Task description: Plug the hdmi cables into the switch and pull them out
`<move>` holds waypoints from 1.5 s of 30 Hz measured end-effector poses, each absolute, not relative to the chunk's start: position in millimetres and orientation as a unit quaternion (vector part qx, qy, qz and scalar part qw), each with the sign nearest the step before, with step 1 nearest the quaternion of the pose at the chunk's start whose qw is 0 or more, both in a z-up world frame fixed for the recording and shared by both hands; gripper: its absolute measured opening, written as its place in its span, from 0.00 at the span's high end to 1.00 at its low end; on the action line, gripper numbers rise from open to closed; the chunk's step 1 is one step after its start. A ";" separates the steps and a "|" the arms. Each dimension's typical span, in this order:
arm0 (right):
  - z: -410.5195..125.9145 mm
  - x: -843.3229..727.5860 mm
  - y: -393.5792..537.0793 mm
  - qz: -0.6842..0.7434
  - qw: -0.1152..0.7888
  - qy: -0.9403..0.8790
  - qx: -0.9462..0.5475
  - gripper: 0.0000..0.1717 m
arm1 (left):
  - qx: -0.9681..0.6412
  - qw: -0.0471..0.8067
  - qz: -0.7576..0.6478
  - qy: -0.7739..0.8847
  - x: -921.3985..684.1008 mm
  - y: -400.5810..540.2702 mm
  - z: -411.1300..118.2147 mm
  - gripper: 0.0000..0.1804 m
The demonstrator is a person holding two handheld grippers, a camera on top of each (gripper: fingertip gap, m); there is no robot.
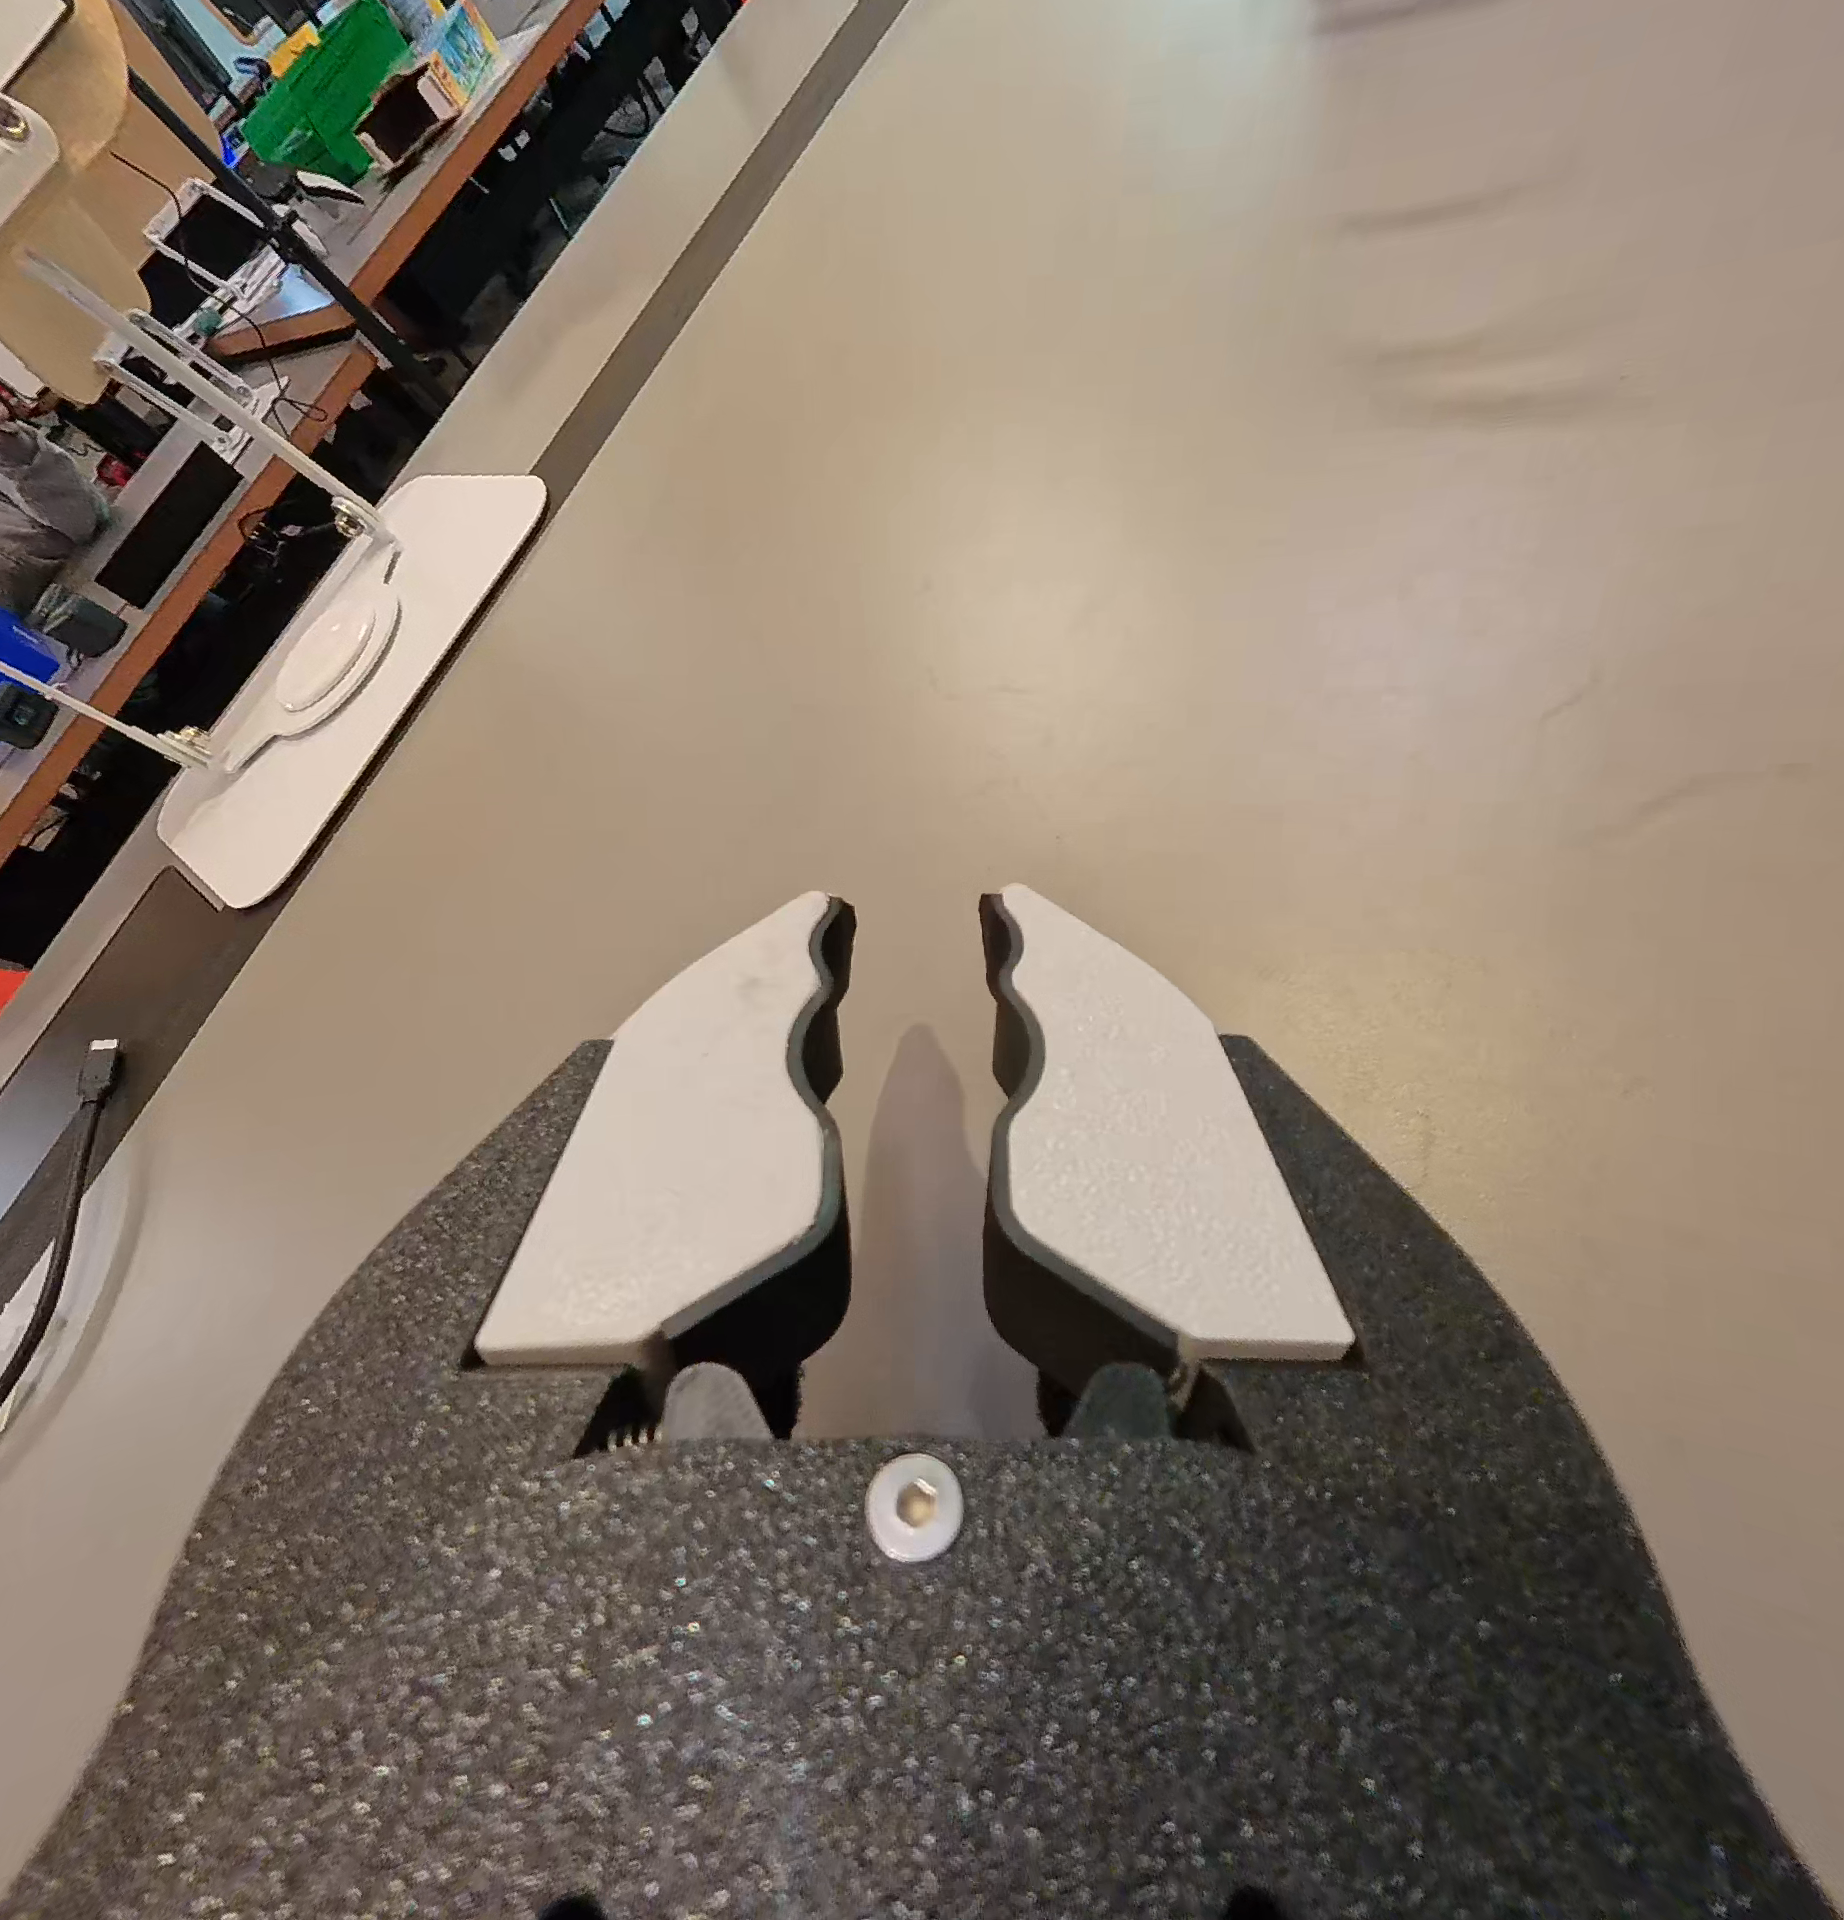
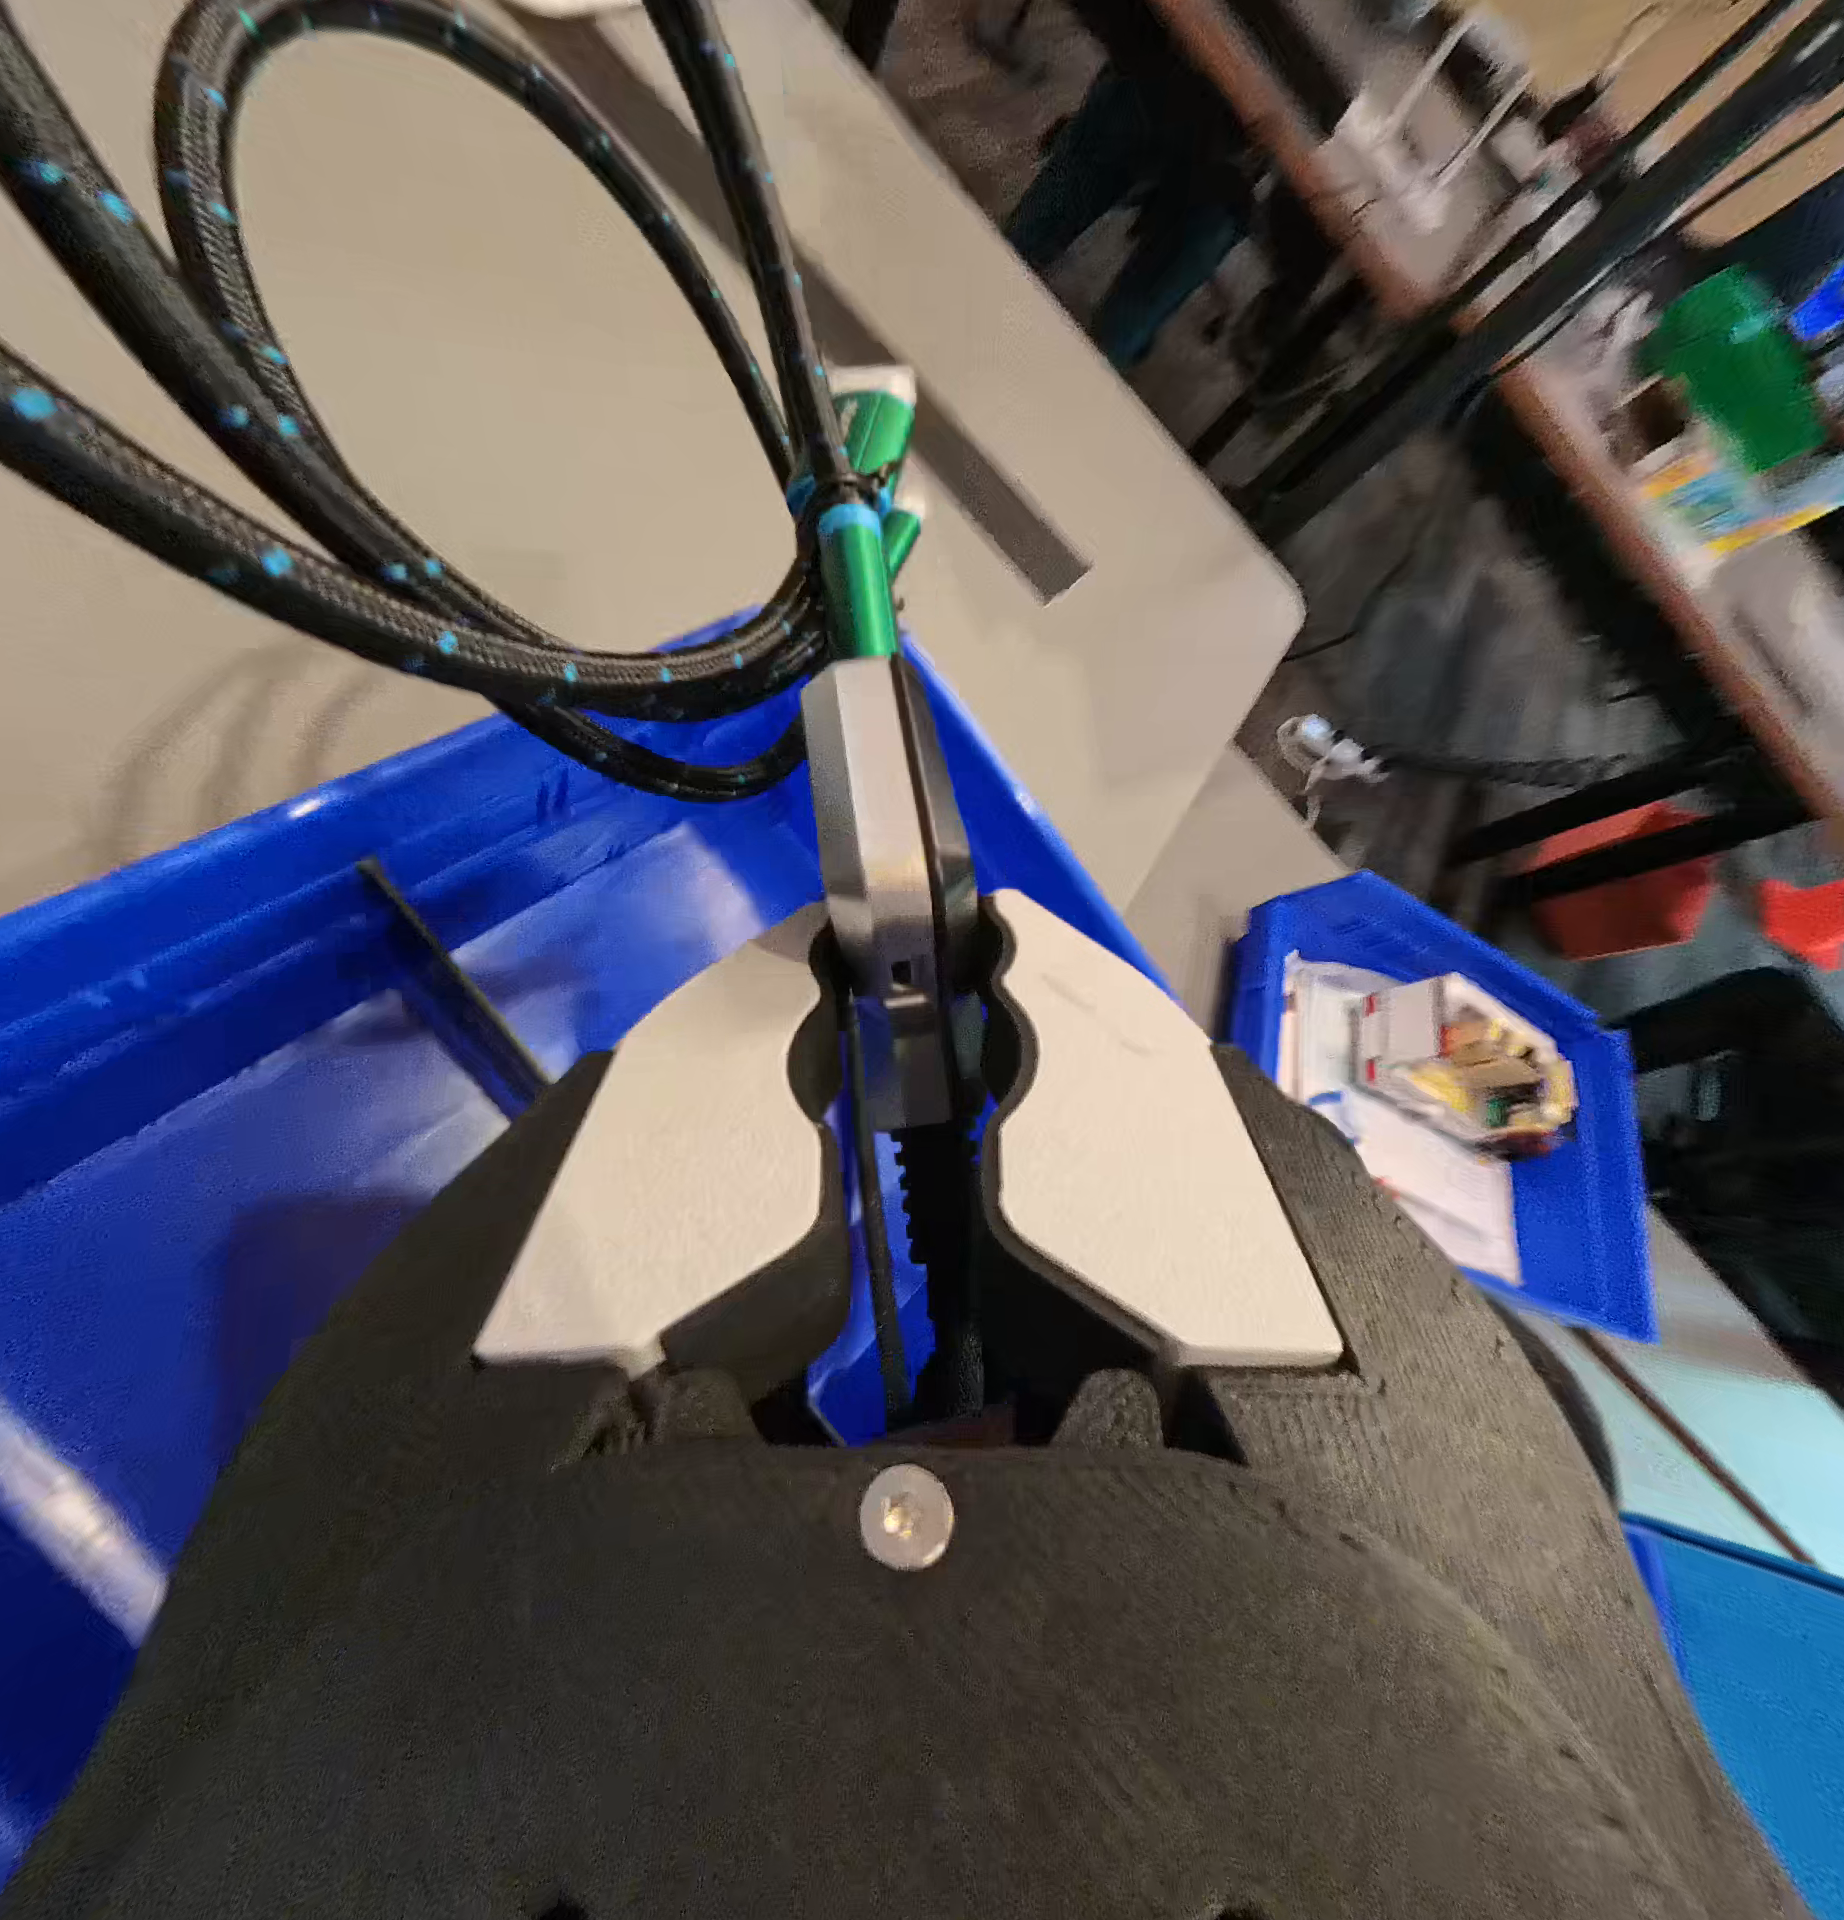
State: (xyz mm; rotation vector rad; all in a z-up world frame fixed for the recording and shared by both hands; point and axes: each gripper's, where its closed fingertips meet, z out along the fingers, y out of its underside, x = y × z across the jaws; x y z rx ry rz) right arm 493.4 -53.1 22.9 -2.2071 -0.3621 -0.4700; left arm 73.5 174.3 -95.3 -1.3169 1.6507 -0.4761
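Note:
My right gripper (image 2: 902,935) is shut on a flat grey and black device (image 2: 882,831), held on edge between the pads. A green connector (image 2: 858,592) at its far end joins a looped black braided cable with blue flecks (image 2: 305,561) that hangs from it. The device is above a large blue bin (image 2: 274,831) with a black divider (image 2: 450,987). My left gripper (image 1: 916,914) is open and empty over a bare beige tabletop (image 1: 1209,520); nothing lies between its fingers.
A smaller blue bin (image 2: 1583,1247) holding small packaged parts sits to the right. In the left wrist view a white stand base (image 1: 378,675) with a metal arm stands at the table's left edge, and a black cable (image 1: 76,1164) lies beside it. Shelves and benches stand beyond. About 50 cm separates my left fingertips from my right.

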 end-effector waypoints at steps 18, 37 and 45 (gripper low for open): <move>-18.1 506.6 -59.4 -0.114 0.260 -0.110 -0.953 0.85 | -0.526 0.461 -0.186 0.690 73.1 169.4 -100.1 0.86; -14.4 487.9 -88.9 -0.239 0.144 -0.205 -0.938 0.58 | -0.518 0.453 -0.183 0.702 72.2 161.1 -103.9 0.87; 10.3 470.9 -65.8 -0.293 0.175 -0.283 -0.896 0.65 | -0.519 0.453 -0.180 0.702 72.5 161.7 -104.5 0.87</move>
